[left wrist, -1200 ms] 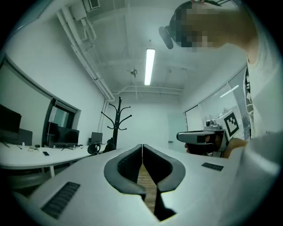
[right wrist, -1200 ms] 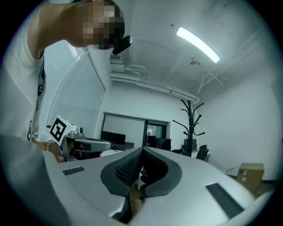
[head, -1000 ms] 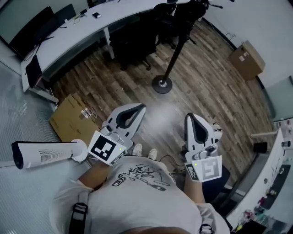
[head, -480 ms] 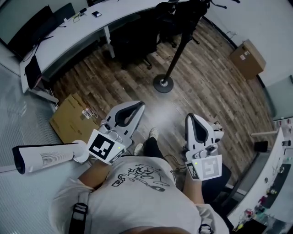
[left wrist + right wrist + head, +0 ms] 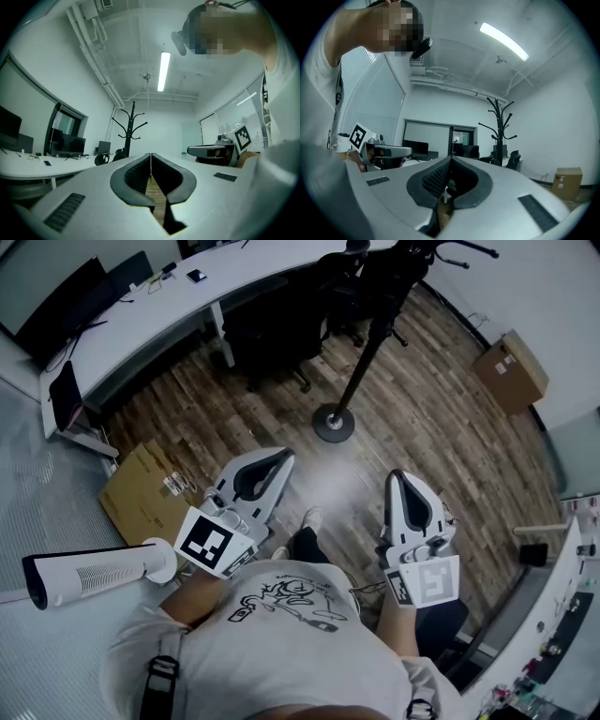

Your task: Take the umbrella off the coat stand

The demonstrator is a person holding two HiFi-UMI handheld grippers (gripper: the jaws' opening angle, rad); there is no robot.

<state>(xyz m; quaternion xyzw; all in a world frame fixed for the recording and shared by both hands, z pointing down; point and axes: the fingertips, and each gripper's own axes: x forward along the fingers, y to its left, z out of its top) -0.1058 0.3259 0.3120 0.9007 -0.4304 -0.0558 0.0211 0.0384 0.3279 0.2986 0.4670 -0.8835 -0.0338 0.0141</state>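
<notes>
The black coat stand (image 5: pixel 364 356) rises from a round base (image 5: pixel 333 424) on the wood floor, ahead of both grippers. A dark bulk (image 5: pixel 382 276) sits near its top; I cannot pick out the umbrella there. The coat stand (image 5: pixel 130 126) shows far off in the left gripper view, its upper hooks bare, and the coat stand (image 5: pixel 500 127) is equally distant in the right gripper view. My left gripper (image 5: pixel 283 458) and right gripper (image 5: pixel 397 477) are held at waist height, both shut on nothing. The left gripper (image 5: pixel 150 155) and right gripper (image 5: pixel 451 159) show their pads pressed together.
A long white desk (image 5: pixel 141 315) with black office chairs (image 5: pixel 272 324) runs along the back left. Flattened cardboard (image 5: pixel 145 486) and a white tower fan (image 5: pixel 89 568) lie at the left. A cardboard box (image 5: pixel 512 367) stands by the right wall, and another desk (image 5: pixel 562 601) at the right.
The person has stepped forward: a dark trouser leg and shoe now show between the grippers. Both grippers stay shut and have barely shifted.
</notes>
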